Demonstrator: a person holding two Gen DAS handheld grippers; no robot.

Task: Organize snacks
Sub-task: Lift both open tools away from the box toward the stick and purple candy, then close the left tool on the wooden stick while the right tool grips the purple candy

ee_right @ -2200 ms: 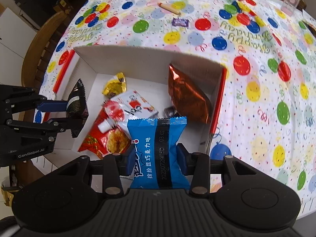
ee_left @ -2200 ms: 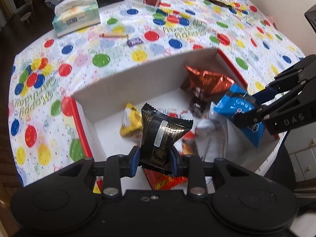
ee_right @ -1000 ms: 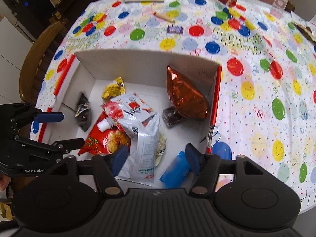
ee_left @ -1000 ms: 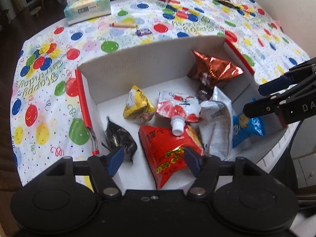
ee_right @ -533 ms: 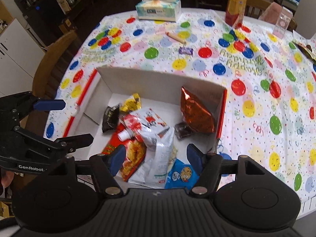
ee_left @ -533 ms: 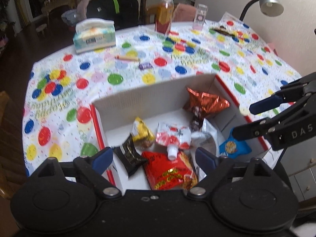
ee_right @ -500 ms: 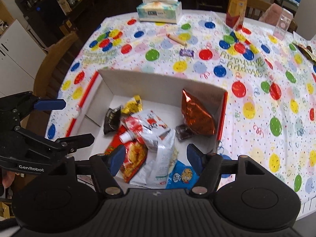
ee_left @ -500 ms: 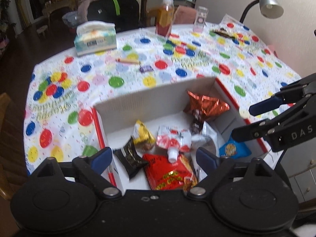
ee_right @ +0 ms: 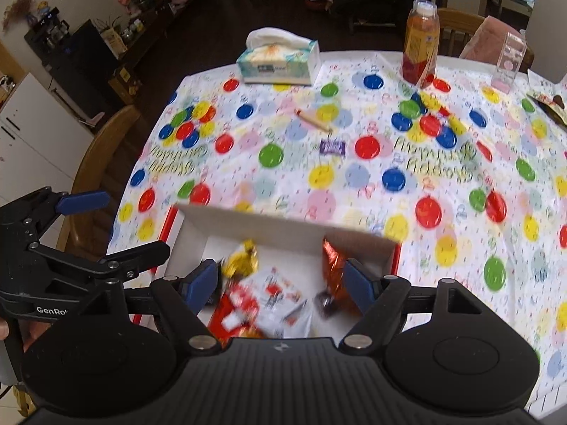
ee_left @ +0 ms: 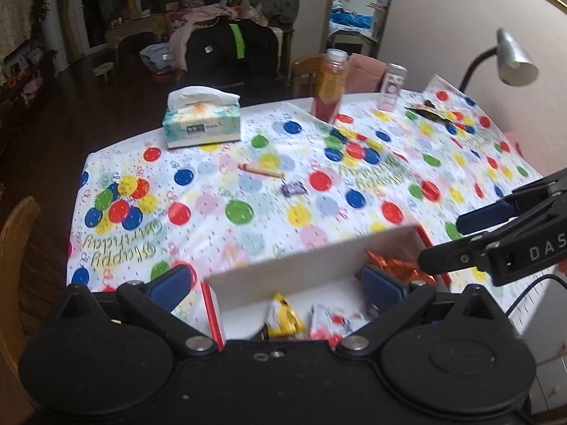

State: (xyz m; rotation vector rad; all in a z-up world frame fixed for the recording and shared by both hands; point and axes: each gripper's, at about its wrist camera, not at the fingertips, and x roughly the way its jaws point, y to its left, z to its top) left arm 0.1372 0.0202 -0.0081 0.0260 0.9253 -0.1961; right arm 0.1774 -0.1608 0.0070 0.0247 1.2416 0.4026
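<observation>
Both grippers hang above the near edge of the white box (ee_right: 283,225), jaws spread wide and holding nothing: the left gripper (ee_left: 280,285) and the right gripper (ee_right: 281,285). The step in hand looks like the gap between placements. Inside the box lie at least four snacks: a yellow packet (ee_right: 242,258), an orange foil bag (ee_right: 331,265), a red pack (ee_right: 235,313) and a white pouch (ee_right: 280,292). Farther off on the table, two small items remain loose: a purple candy (ee_right: 332,147) and a wrapped stick (ee_right: 313,119). The next move likely calls for a far reach to them.
</observation>
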